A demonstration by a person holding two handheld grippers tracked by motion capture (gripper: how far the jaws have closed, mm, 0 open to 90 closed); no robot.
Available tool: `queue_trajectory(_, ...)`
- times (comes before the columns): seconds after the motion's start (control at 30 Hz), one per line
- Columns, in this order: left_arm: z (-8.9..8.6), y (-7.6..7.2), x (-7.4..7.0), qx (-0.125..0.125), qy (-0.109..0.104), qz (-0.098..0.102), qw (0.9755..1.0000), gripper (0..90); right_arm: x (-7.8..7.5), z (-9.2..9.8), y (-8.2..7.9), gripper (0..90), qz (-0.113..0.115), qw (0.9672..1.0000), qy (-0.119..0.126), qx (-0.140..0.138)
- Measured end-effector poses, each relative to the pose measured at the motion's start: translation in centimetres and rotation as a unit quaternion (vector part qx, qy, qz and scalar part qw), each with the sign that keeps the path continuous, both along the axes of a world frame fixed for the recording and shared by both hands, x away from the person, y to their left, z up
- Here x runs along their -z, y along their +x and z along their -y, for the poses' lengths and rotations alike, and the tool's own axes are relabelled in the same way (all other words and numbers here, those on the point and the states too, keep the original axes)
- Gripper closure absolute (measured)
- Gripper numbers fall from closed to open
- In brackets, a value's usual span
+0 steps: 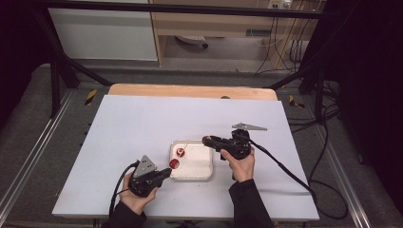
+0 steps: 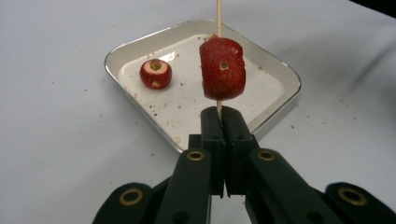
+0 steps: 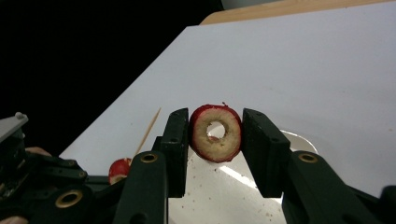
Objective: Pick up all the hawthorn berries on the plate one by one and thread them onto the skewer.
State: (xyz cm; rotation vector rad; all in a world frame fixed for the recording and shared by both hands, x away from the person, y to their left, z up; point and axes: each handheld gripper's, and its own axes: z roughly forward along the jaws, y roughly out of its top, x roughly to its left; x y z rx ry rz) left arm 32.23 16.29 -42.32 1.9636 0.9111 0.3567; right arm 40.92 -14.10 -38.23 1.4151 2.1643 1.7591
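Your left gripper (image 2: pixel 219 116) is clenched on the skewer (image 2: pixel 218 14), one red cored fruit (image 2: pixel 222 68) already threaded, over the tray (image 2: pixel 280 70) near the counter's near edge. Your right gripper (image 3: pixel 215 135) grasps a second fruit (image 3: pixel 215 133), red-skinned, pale-fleshed, hole showing. A third piece (image 2: pixel 155 73) lies in the tray, unthreaded.

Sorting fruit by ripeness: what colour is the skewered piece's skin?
Deep red skin on the skewered piece, clearest in the left gripper view.

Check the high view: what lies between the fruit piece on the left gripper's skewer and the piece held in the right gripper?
One loose fruit piece lies in the white tray between them, as the high view shows.
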Motion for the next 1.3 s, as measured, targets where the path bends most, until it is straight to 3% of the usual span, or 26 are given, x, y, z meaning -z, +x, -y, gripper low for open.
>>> queue_trajectory(0.23,0.9,0.2,-0.1,-0.009,-0.020,-0.005,0.9997,88.4,0.0,-0.3,0.2,63.0,0.014,0.9990,0.035,0.024)
queue_trajectory(0.5,1.8,0.2,-0.1,-0.017,-0.036,-0.007,0.9992,88.4,-0.1,-0.5,0.4,63.0,0.030,0.9956,0.075,0.046)
queue_trajectory(1.03,4.2,0.6,-0.4,-0.023,-0.058,-0.007,0.9980,88.4,0.1,-1.0,0.7,63.1,0.070,0.9854,0.130,0.085)
queue_trajectory(1.3,4.6,0.7,-0.6,-0.028,-0.067,-0.004,0.9974,88.4,0.2,-1.3,0.6,63.1,0.073,0.9811,0.154,0.091)
